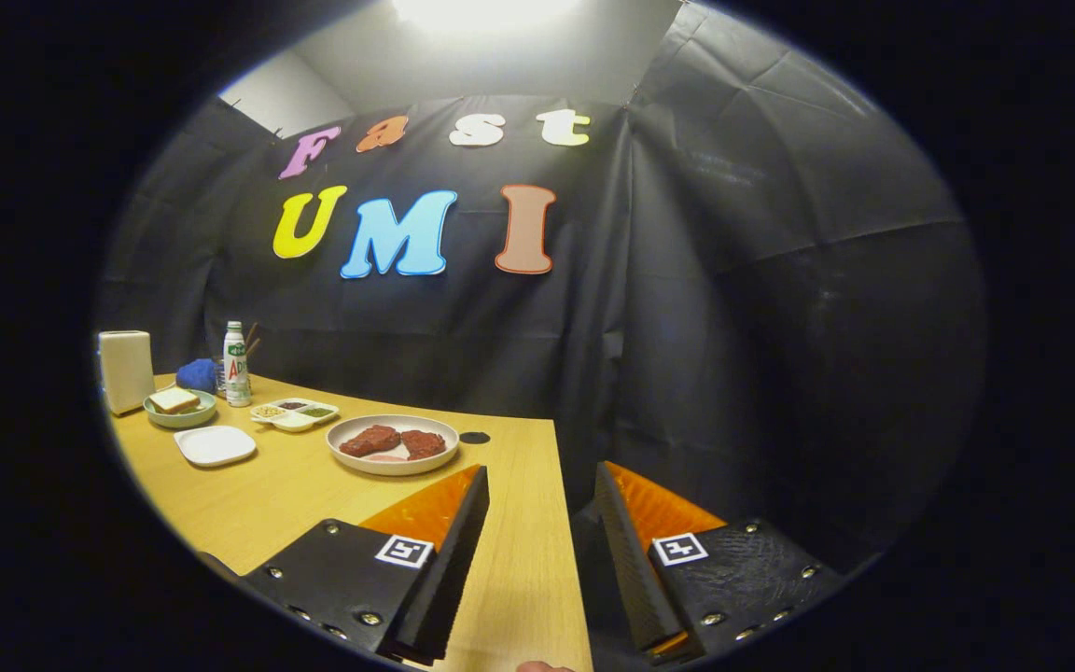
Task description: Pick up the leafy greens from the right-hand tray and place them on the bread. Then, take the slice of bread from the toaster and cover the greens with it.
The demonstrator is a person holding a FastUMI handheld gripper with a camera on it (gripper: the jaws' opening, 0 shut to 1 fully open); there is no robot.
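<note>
A: Leafy greens: none I can pick out w/ certainty. What's plain is a pale slice of bread (pixel 174 399) lying flat in a small green-rimmed bowl (pixel 180 417), far left on the light wooden table (pixel 519 560).

B: Anything on top of that slice?

A: Looks bare, but it's small & far off, so can't be sure. Just behind it, at the far left end, stands a cream-coloured boxy toaster (pixel 125 370). Can't tell if a slice sits in its slot.

B: And the right-hand tray?

A: Not clear which that is. There's a white divided tray (pixel 295 414) w/ small compartments holding bits of green and dark stuff, too tiny to name. Nearer and to the right, a round white plate (pixel 393 444) carries two dark red meat-like pieces. A flat white square dish (pixel 215 445) lies left of that, near the bowl.

B: Gripper?

A: The hand-held two-finger gripper (pixel 542 523) hovers over the near right edge of the table, fingers spread wide apart, nothing between them. The round plate is just ahead of the left finger.

B: So progress?

A: Judging by this: bread seems uncovered, no sandwich visible, so both the greens step & the toaster-slice step appear left to do. Can't say more.

B: Other items?

A: White bottle w/ green label (pixel 236 365) & blue cloth lump (pixel 196 375), far left.
</note>
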